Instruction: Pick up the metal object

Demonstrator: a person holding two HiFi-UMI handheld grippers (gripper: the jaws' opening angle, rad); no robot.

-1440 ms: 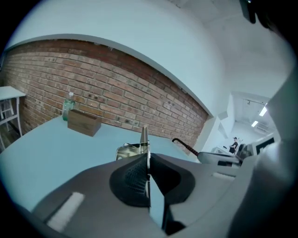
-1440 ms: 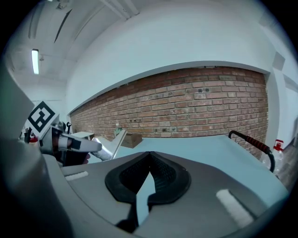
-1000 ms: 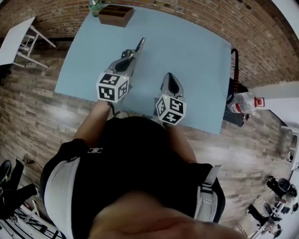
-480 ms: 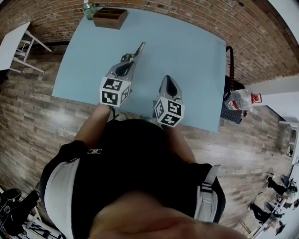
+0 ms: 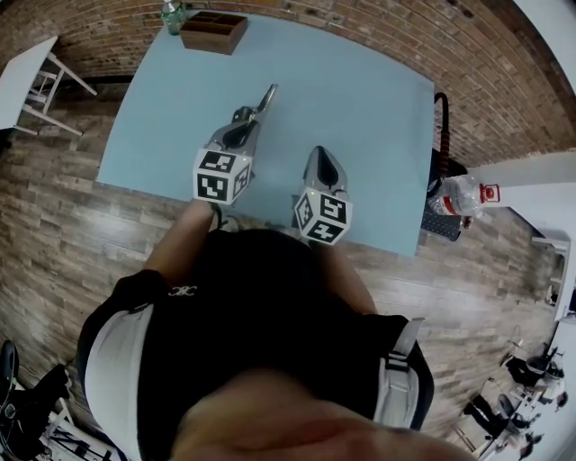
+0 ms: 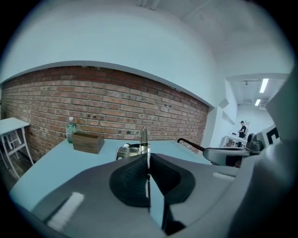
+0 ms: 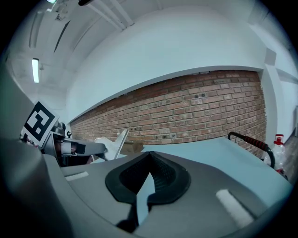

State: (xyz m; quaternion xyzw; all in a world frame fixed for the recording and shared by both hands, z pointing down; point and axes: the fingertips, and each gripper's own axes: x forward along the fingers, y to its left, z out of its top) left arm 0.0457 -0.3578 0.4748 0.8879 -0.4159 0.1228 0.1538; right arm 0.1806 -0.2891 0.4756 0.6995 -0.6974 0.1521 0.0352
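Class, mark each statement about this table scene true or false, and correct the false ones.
1. The left gripper is shut on a metal object. True.
2. The wooden box sits at the near edge of the table. False: it sits at the far left corner.
3. A green bottle stands beside the wooden box. True.
4. The right gripper holds a cup. False: nothing is between its fingers.
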